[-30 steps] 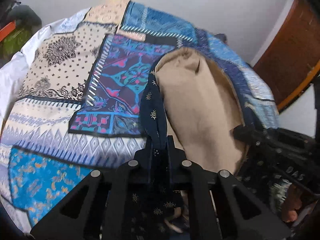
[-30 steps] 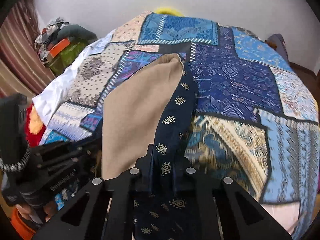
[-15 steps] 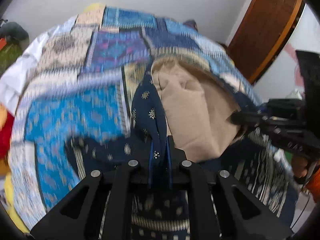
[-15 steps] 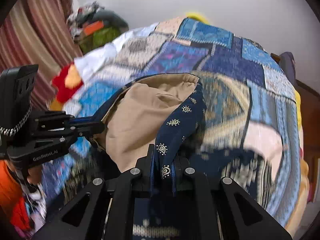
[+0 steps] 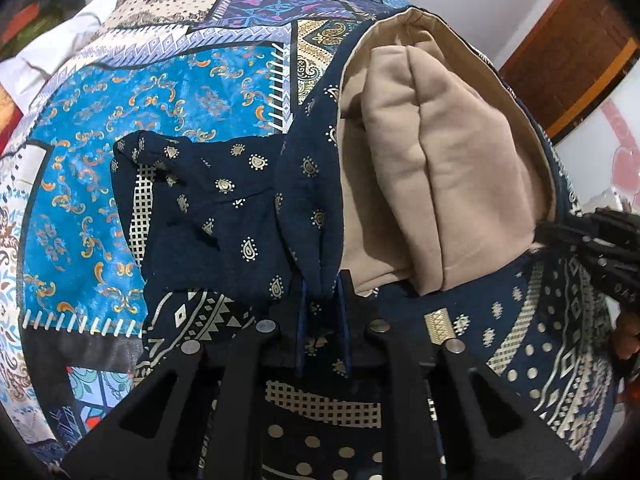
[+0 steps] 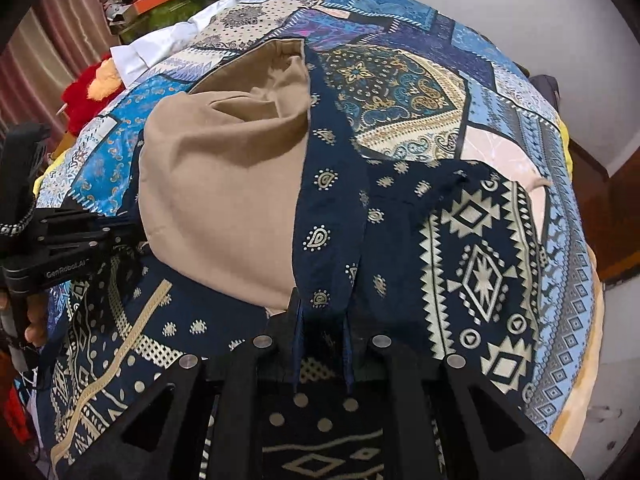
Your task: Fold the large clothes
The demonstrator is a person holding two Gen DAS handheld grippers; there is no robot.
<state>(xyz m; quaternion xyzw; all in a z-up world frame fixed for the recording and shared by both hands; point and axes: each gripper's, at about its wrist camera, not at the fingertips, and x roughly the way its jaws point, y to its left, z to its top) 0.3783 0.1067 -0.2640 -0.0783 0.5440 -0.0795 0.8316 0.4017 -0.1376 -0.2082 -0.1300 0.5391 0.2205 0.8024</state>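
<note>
Left gripper (image 5: 322, 312): tilted steeply down over the bed, jaws just easing apart, navy hem between them.
Right gripper (image 6: 322, 320): angled steeply down too, pinching the opposite navy edge tight.
Navy printed garment (image 6: 476, 264): spread on the patchwork bedspread (image 5: 100, 160), tan lining (image 5: 440, 184) bulging up between both grippers.

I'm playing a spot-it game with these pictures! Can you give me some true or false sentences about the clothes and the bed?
1. The right gripper pinches dark blue cloth. True.
2. The garment's inside is bright red. False: the lining is tan.
3. The garment lies on a patchwork bedspread. True.
4. The left gripper has nothing between its fingers. False: navy fabric sits between them; its jaws have just been opening.
5. The blue cloth is plain. False: it has small pale paisley prints.
</note>
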